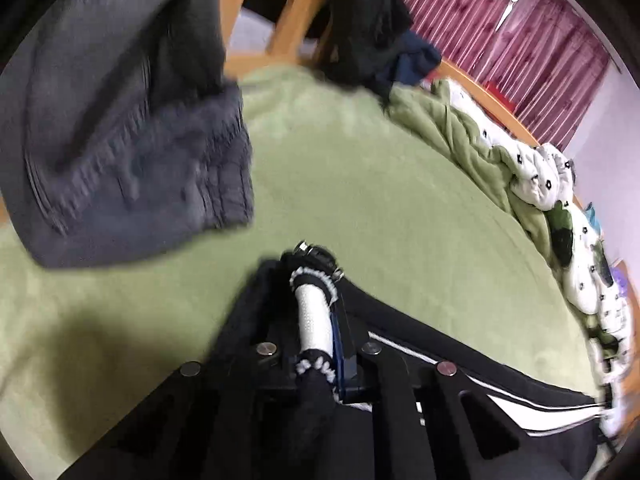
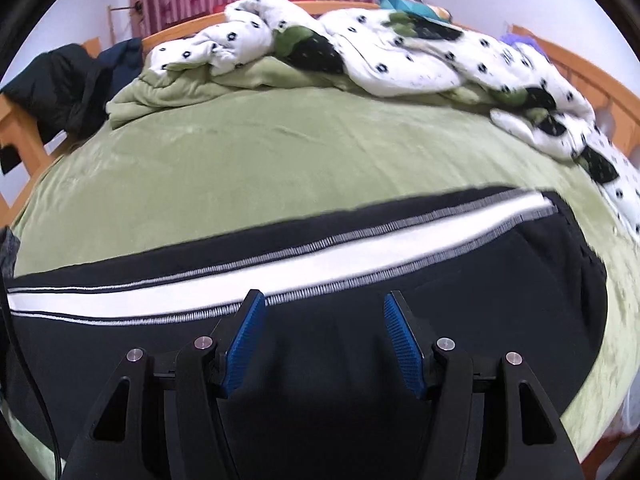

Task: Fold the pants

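Black knit pants with a white side stripe [image 2: 304, 264], soft and limp, lie along the green bed's [image 2: 248, 152] near edge; left gripper [image 1: 320, 304] fingers clamp a bunched white-trimmed end, right gripper [image 2: 324, 340] fingers spread above the cloth, best pinched at hems.

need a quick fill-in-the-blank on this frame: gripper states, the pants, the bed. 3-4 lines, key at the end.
1. The left hand-held gripper is shut on the black pants, while the right hand-held gripper is ____.
2. The stripe running along the pants is ____.
3. The pants lie on a bed sheet coloured ____.
4. At the far side of the bed lies a crumpled white quilt with ____ dots.

Missing words: open; white; green; black
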A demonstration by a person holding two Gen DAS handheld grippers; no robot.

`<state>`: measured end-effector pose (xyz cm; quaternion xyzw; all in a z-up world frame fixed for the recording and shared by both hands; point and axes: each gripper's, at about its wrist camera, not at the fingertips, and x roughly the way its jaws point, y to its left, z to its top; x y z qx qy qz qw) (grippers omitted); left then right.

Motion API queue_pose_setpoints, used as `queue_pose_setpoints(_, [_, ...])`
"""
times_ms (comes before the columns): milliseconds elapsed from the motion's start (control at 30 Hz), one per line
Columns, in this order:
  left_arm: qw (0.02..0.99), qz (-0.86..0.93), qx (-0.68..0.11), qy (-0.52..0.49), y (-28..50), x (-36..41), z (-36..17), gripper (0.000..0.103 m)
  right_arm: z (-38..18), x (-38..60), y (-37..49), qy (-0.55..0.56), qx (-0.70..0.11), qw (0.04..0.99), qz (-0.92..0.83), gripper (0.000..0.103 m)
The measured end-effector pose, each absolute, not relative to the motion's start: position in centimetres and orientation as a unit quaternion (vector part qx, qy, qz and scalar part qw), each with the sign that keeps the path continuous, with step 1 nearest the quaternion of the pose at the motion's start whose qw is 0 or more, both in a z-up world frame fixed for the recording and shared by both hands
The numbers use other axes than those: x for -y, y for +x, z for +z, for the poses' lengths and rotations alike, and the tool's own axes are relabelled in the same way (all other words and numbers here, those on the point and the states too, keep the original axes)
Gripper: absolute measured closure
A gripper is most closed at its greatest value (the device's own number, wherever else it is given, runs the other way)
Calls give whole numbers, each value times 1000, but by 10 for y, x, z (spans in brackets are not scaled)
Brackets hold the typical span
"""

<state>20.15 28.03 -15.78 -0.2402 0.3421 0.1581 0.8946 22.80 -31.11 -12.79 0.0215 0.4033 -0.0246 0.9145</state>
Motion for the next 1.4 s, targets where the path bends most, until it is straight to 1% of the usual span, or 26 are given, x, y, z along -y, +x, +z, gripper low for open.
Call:
queue_pose_setpoints(67, [890,171,-361,-221,210,-277,-164,92,-129,306,240,12,-406,914,-10,42])
queue_pose_setpoints(233, [886,179,-363,-226,210,-275,-160,92,-136,288,285,-40,-406,910,69,41])
queue_pose_setpoints(400, [880,183,-363,-245,207,-277,-162,92,-151,268,332,-117,-433,880,158,40])
queue_pose_setpoints(500, [879,183,-362,-251,206,-278,-160,92,-176,260,346,-142,-483,842,194,41])
queue_pose_setpoints(533, [879,182,-360,-255,205,-278,-159,92,-183,258,345,-149,-492,834,200,46])
queue_pose_setpoints(600, [877,181,-359,-265,203,-279,-158,92,-184,255,334,-174,-471,838,215,50])
queue_pose_setpoints(633, [875,181,-360,-267,204,-280,-158,92,-185,253,331,-179,-471,833,230,69])
queue_pose_setpoints(667, [875,182,-362,-266,205,-279,-159,92,-185,251,330,-179,-469,832,235,93])
queue_pose_setpoints(700, [876,185,-363,-259,207,-277,-159,92,-183,250,330,-179,-461,839,228,94])
queue_pose_setpoints(767, [877,190,-366,-247,209,-276,-162,92,-179,252,332,-160,-456,847,219,98])
queue_pose_setpoints(867, [882,180,-336,-277,198,-280,-154,92,-163,257,323,-142,-417,870,220,99])
queue_pose_setpoints(933, [889,178,-321,-272,197,-282,-147,92,-165,261,327,-116,-416,874,222,99])
queue_pose_setpoints(1000, [887,186,-335,-257,206,-278,-152,92,-180,257,335,-119,-431,868,216,99])
queue_pose_setpoints(1067, [883,200,-348,-243,214,-275,-163,92,-190,250,337,-127,-427,871,206,99])
queue_pose_setpoints(1133, [879,203,-353,-248,217,-276,-173,92,-189,254,338,-110,-422,877,201,99])
queue_pose_setpoints(1233, [877,198,-347,-266,215,-280,-173,92,-190,258,338,-105,-425,878,195,99])
queue_pose_setpoints(1300, [876,196,-350,-268,215,-280,-174,92,-188,253,334,-120,-423,880,179,97])
queue_pose_setpoints(1333, [876,196,-352,-266,215,-279,-174,92,-186,253,334,-121,-424,880,176,94])
queue_pose_setpoints(1367, [875,198,-355,-262,214,-278,-173,91,-183,255,333,-119,-424,881,172,87])
queue_pose_setpoints(1400, [874,199,-360,-258,213,-275,-171,89,-176,262,328,-110,-420,886,165,84])
